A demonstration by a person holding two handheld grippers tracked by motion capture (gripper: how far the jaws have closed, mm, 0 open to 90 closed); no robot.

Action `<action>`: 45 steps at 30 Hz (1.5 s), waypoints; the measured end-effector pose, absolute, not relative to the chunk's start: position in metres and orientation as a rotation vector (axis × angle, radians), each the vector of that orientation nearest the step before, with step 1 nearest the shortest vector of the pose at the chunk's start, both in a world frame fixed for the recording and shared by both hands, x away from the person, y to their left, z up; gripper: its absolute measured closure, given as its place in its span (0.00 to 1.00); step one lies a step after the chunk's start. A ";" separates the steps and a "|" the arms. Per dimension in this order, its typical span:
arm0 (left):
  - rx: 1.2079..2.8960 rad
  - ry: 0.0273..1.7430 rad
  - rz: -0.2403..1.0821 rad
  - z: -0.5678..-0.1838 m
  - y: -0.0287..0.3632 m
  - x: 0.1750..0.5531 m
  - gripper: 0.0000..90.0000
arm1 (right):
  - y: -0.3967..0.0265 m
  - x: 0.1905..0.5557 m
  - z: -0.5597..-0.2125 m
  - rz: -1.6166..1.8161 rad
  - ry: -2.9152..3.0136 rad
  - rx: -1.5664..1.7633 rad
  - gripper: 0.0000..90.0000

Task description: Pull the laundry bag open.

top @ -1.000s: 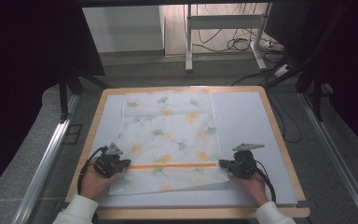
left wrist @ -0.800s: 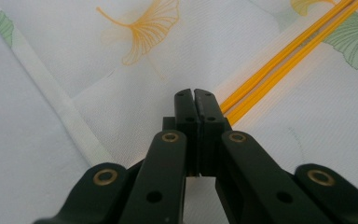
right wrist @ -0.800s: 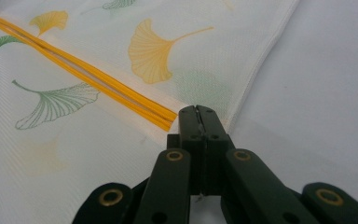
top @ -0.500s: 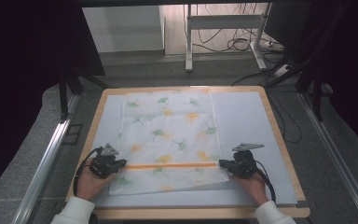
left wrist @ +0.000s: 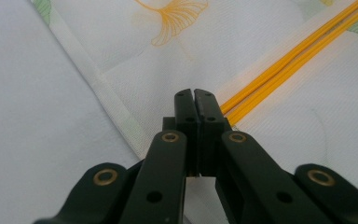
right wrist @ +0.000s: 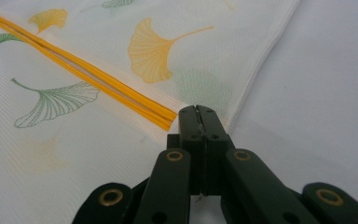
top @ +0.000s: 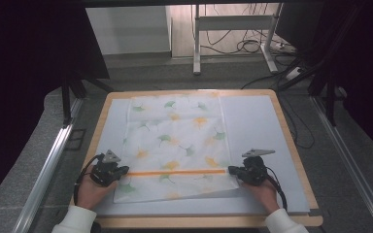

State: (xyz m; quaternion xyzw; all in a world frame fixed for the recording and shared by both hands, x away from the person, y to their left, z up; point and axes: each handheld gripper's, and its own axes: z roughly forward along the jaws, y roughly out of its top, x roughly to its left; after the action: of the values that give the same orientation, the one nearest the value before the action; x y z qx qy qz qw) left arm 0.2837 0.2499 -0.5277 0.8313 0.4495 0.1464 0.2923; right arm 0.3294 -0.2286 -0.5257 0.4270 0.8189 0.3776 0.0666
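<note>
Cloth w/ leaf print is lying flat on bench. Left claw and right claw are each pinching shut on cloth's side edges, at orange stripe ends.

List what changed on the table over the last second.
Little did. The left gripper shifted slightly toward the near-left edge of the leaf-print cloth. The right gripper kept its place at the other end of the orange stripe; the cloth lies flat as before. Both grippers' jaws look closed.
</note>
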 end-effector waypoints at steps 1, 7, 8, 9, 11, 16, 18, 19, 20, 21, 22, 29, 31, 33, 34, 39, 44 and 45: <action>2.216 1.198 0.391 -0.528 0.250 0.284 1.00 | -0.229 0.329 -0.526 1.140 2.468 1.288 1.00; 2.214 1.220 0.405 -0.528 0.254 0.282 1.00 | -0.229 0.329 -0.526 1.139 2.467 1.292 1.00; 2.197 1.234 0.403 -0.528 0.258 0.281 1.00 | -0.229 0.329 -0.526 1.140 2.468 1.293 1.00; 2.189 1.239 0.401 -0.528 0.260 0.281 1.00 | -0.229 0.329 -0.526 1.140 2.468 1.293 1.00; 2.178 1.246 0.403 -0.528 0.263 0.280 1.00 | -0.229 0.329 -0.526 1.140 2.468 1.293 1.00; 2.136 1.271 0.384 -0.528 0.272 0.279 1.00 | -0.229 0.330 -0.526 1.142 2.469 1.294 1.00; 2.147 1.268 0.396 -0.528 0.270 0.279 1.00 | -0.229 0.330 -0.526 1.149 2.471 1.295 1.00; 2.160 1.262 0.405 -0.528 0.269 0.279 1.00 | -0.229 0.330 -0.526 1.148 2.470 1.295 1.00; 2.163 1.262 0.408 -0.529 0.268 0.279 1.00 | -0.229 0.330 -0.526 1.147 2.469 1.291 1.00; 2.163 1.262 0.408 -0.529 0.268 0.279 1.00 | -0.229 0.330 -0.526 1.147 2.469 1.291 1.00; 2.161 1.262 0.406 -0.529 0.268 0.280 1.00 | -0.229 0.330 -0.526 1.147 2.468 1.294 1.00; 2.142 1.257 0.399 -0.528 0.268 0.280 1.00 | -0.229 0.329 -0.526 1.141 2.469 1.291 1.00; 2.139 1.244 0.395 -0.527 0.267 0.280 1.00 | -0.229 0.329 -0.526 1.140 2.468 1.293 1.00; 2.134 1.236 0.400 -0.526 0.265 0.279 1.00 | -0.228 0.330 -0.525 1.138 2.465 1.304 1.00; 2.131 1.234 0.402 -0.526 0.265 0.279 0.99 | -0.228 0.330 -0.525 1.135 2.466 1.306 0.99; 2.093 1.212 0.397 -0.523 0.264 0.277 0.97 | -0.227 0.329 -0.524 1.128 2.463 1.300 0.99; 1.998 1.169 0.444 -0.515 0.261 0.274 0.82 | -0.228 0.327 -0.522 1.163 2.461 1.304 0.89; 1.989 1.165 0.457 -0.514 0.261 0.274 0.79 | -0.228 0.326 -0.520 1.174 2.460 1.292 0.85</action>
State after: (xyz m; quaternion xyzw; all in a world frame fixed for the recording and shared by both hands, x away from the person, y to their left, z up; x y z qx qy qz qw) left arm 0.2736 0.2608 -0.5141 0.7810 0.4574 0.1794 0.3856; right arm 0.3261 -0.2277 -0.5204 0.4274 0.8140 0.3885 0.0627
